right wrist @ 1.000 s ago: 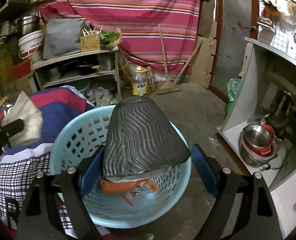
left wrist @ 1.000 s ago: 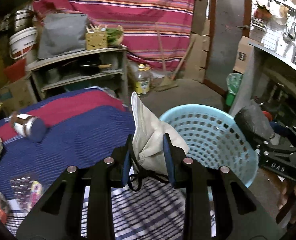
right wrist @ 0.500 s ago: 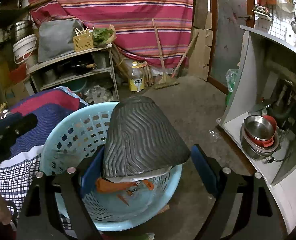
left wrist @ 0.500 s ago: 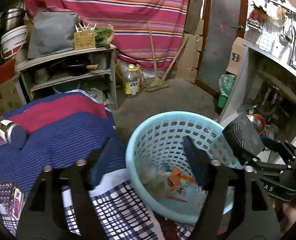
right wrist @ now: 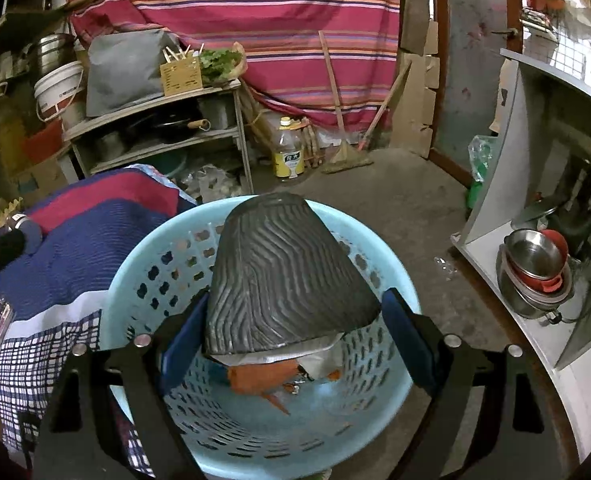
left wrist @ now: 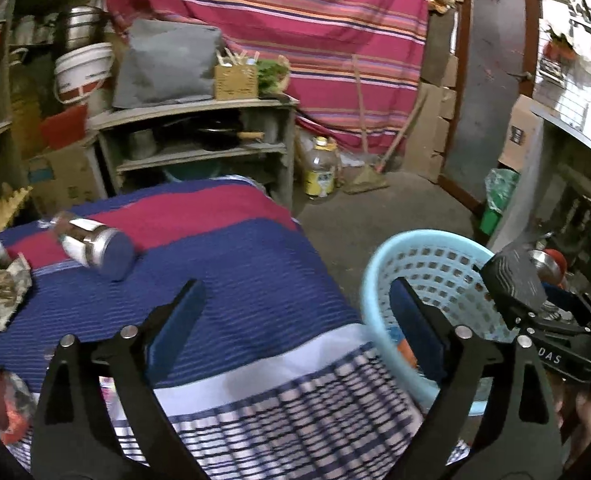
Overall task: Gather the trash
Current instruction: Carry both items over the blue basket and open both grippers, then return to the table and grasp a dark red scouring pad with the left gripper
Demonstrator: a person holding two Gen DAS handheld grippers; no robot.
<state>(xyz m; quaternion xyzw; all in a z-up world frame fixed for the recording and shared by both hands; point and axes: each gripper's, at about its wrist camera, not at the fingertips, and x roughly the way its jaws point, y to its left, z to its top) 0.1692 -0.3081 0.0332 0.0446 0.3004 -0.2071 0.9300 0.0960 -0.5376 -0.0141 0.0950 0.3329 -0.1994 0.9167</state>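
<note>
A: Where's the trash going?
B: Into the light blue perforated basket (right wrist: 379, 264), standing upright just beside the bed.
A: What's inside?
B: Orange wrapper scraps (right wrist: 255, 376) and a silvery foil piece (right wrist: 319, 356) lying on its bottom.

Basket (right wrist: 391, 280) on floor right of bed (left wrist: 235, 280), jar (left wrist: 95, 246) lying on bed, shelf (left wrist: 199, 136) behind
</note>
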